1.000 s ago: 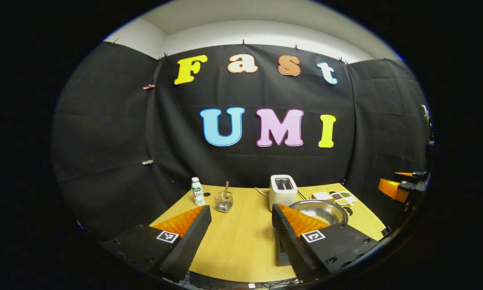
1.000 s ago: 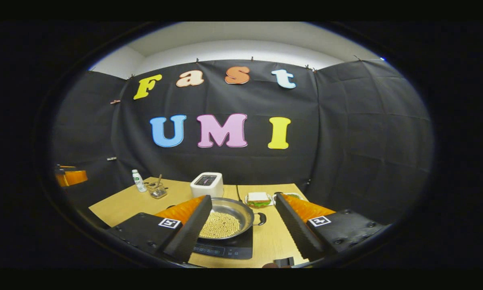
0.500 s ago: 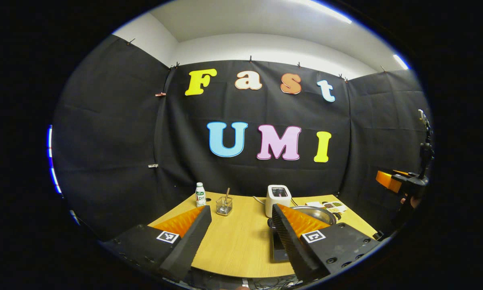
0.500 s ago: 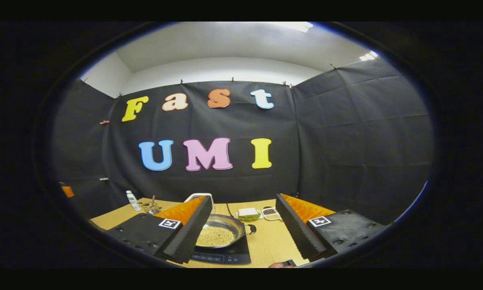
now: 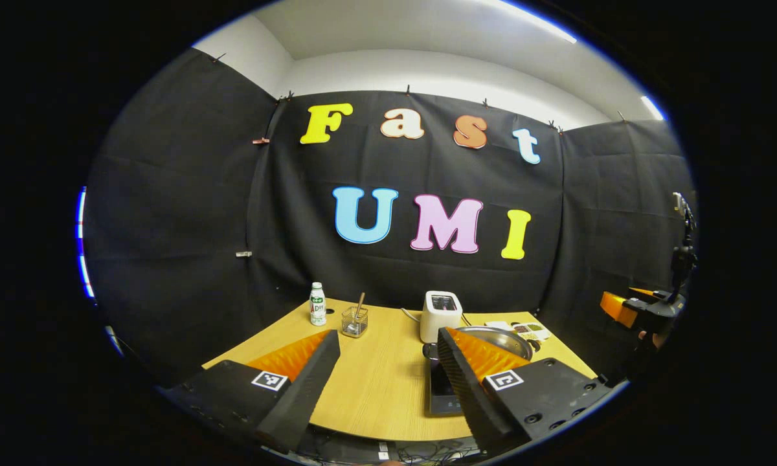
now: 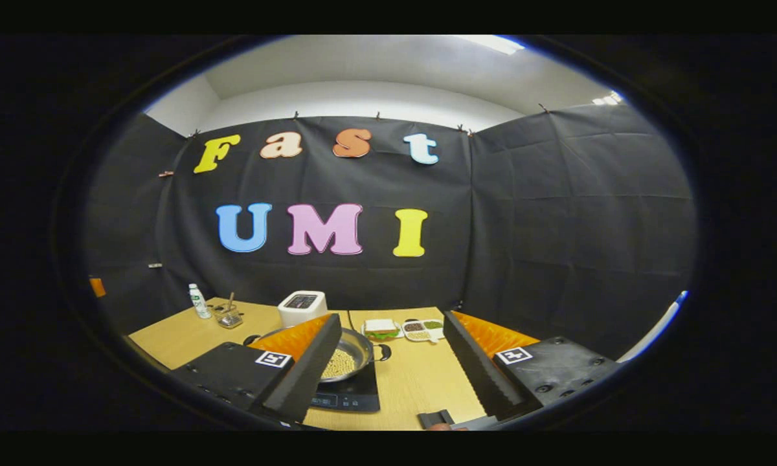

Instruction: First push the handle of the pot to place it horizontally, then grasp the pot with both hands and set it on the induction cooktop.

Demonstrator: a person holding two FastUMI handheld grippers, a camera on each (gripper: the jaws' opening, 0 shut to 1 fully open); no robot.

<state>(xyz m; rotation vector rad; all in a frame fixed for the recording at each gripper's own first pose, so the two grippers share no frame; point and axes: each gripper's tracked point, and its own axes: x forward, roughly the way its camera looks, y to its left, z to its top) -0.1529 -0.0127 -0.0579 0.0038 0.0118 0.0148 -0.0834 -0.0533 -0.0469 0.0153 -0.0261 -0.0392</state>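
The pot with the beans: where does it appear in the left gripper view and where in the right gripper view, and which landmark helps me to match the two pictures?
Left gripper view: the pot sits lower right of centre, partly behind the gripper's own finger, on the induction cooktop.
Right gripper view: the pot sits lower centre, beans visible inside.
Shared landmark: the white toaster stands just behind the pot.

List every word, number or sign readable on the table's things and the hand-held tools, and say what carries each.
No text can be read.
Label on the bottle: print too small to read.
Front panel of the induction cooktop: markings blurred, unreadable.
The square tags on the tools: coded black-and-white patterns, no words or numbers.
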